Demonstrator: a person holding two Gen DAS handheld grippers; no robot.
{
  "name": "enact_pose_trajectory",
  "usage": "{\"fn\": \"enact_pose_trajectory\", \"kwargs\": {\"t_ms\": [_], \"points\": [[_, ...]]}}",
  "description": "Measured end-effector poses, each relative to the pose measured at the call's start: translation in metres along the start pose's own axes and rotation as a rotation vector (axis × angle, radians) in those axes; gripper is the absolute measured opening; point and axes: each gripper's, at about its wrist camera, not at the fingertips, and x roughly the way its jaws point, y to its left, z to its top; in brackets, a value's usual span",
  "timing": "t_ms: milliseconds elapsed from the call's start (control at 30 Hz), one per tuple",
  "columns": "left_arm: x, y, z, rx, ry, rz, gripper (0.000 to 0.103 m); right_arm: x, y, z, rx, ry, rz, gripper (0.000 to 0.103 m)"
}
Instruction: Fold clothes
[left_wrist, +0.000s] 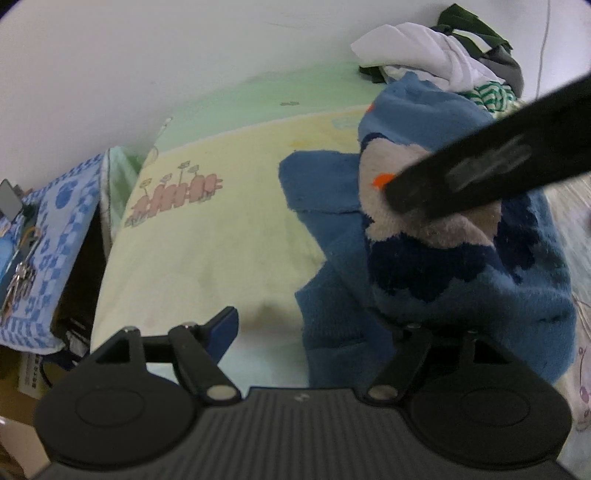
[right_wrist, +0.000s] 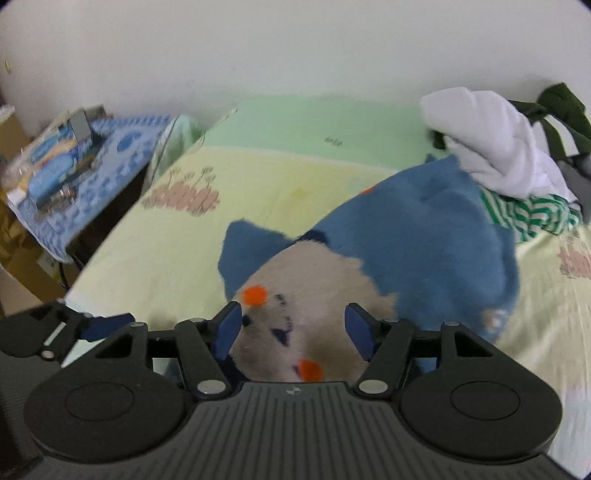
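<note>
A blue fleece garment (left_wrist: 424, 280) with a beige animal face and orange dots lies bunched on the bed. My left gripper (left_wrist: 314, 325) is open; its left pad is bare and the garment drapes over its right finger, hiding it. In the right wrist view the beige face (right_wrist: 306, 306) of the garment (right_wrist: 424, 236) sits between the parted fingers of my right gripper (right_wrist: 294, 330), which is open. One black finger (left_wrist: 472, 181) of that gripper presses onto the face patch in the left wrist view. The left gripper's tip (right_wrist: 107, 323) shows at the lower left.
The bed has a yellow-green cartoon sheet (left_wrist: 207, 236) (right_wrist: 258, 177). A pile of clothes, white (left_wrist: 424, 48) (right_wrist: 491, 140), green-striped (right_wrist: 524, 214) and dark green, sits at the back right by the wall. A side table with a blue patterned cloth (left_wrist: 62, 229) (right_wrist: 110, 158) holds keys (left_wrist: 18, 280).
</note>
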Motion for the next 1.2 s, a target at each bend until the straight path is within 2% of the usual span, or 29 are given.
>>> {"fn": "enact_pose_trajectory", "kwargs": {"t_ms": [67, 100, 133, 167, 200, 233, 400, 500, 567, 700, 800, 867, 900, 967, 1000, 1033, 1067, 1100, 1133, 1200], "points": [[-0.001, 0.000, -0.004, 0.005, -0.003, -0.014, 0.078, 0.012, 0.004, -0.003, -0.003, 0.028, -0.017, 0.063], [-0.002, 0.001, -0.006, 0.006, -0.004, -0.023, 0.078, 0.017, 0.003, -0.005, 0.007, 0.043, -0.021, 0.053], [-0.003, 0.002, -0.008, 0.006, -0.007, -0.032, 0.078, 0.017, -0.005, -0.007, 0.031, 0.041, -0.008, 0.036], [-0.004, 0.002, -0.010, 0.006, -0.011, -0.039, 0.080, 0.011, -0.009, -0.010, 0.044, 0.025, 0.006, 0.030], [-0.005, 0.003, -0.012, 0.005, -0.015, -0.047, 0.082, 0.004, -0.013, -0.012, 0.056, 0.007, 0.019, 0.016], [-0.006, 0.003, -0.013, 0.006, -0.019, -0.054, 0.083, -0.002, -0.018, -0.014, 0.067, -0.011, 0.033, 0.009], [-0.011, 0.002, -0.019, 0.019, -0.036, -0.092, 0.085, -0.057, -0.035, -0.028, 0.076, -0.106, -0.036, 0.006], [-0.013, 0.002, -0.022, 0.013, -0.042, -0.137, 0.086, -0.083, -0.054, -0.043, 0.124, -0.110, -0.072, 0.006], [-0.013, 0.000, -0.023, 0.014, -0.049, -0.170, 0.090, -0.097, -0.068, -0.054, 0.156, -0.105, -0.096, 0.006], [-0.013, -0.016, -0.024, 0.048, -0.059, -0.190, 0.094, -0.113, -0.088, -0.084, 0.227, -0.066, -0.162, 0.003], [-0.013, -0.027, -0.025, 0.074, -0.067, -0.205, 0.094, -0.114, -0.101, -0.107, 0.259, 0.006, -0.241, 0.000], [-0.013, -0.035, -0.026, 0.091, -0.072, -0.215, 0.094, -0.111, -0.109, -0.118, 0.275, 0.053, -0.259, 0.000], [-0.013, -0.039, -0.026, 0.100, -0.075, -0.217, 0.094, -0.113, -0.110, -0.120, 0.282, 0.031, -0.272, 0.003], [-0.012, -0.043, -0.027, 0.110, -0.078, -0.209, 0.094, -0.118, -0.100, -0.105, 0.233, -0.059, -0.229, 0.014], [-0.012, -0.044, -0.027, 0.112, -0.077, -0.206, 0.094, -0.121, -0.094, -0.096, 0.206, -0.105, -0.206, 0.024], [-0.012, -0.044, -0.026, 0.113, -0.076, -0.203, 0.094, -0.120, -0.083, -0.087, 0.166, -0.144, -0.165, 0.042], [-0.012, -0.044, -0.025, 0.113, -0.076, -0.201, 0.094, -0.118, -0.072, -0.077, 0.123, -0.182, -0.121, 0.050], [-0.013, -0.043, -0.025, 0.113, -0.076, -0.199, 0.094, -0.117, -0.060, -0.068, 0.081, -0.220, -0.078, 0.067], [-0.013, -0.042, -0.025, 0.111, -0.075, -0.197, 0.094, -0.107, -0.047, -0.060, 0.013, -0.220, -0.050, 0.075], [-0.016, -0.040, -0.028, 0.106, -0.073, -0.186, 0.094, -0.083, -0.024, -0.048, -0.108, -0.193, -0.022, 0.074]]}}
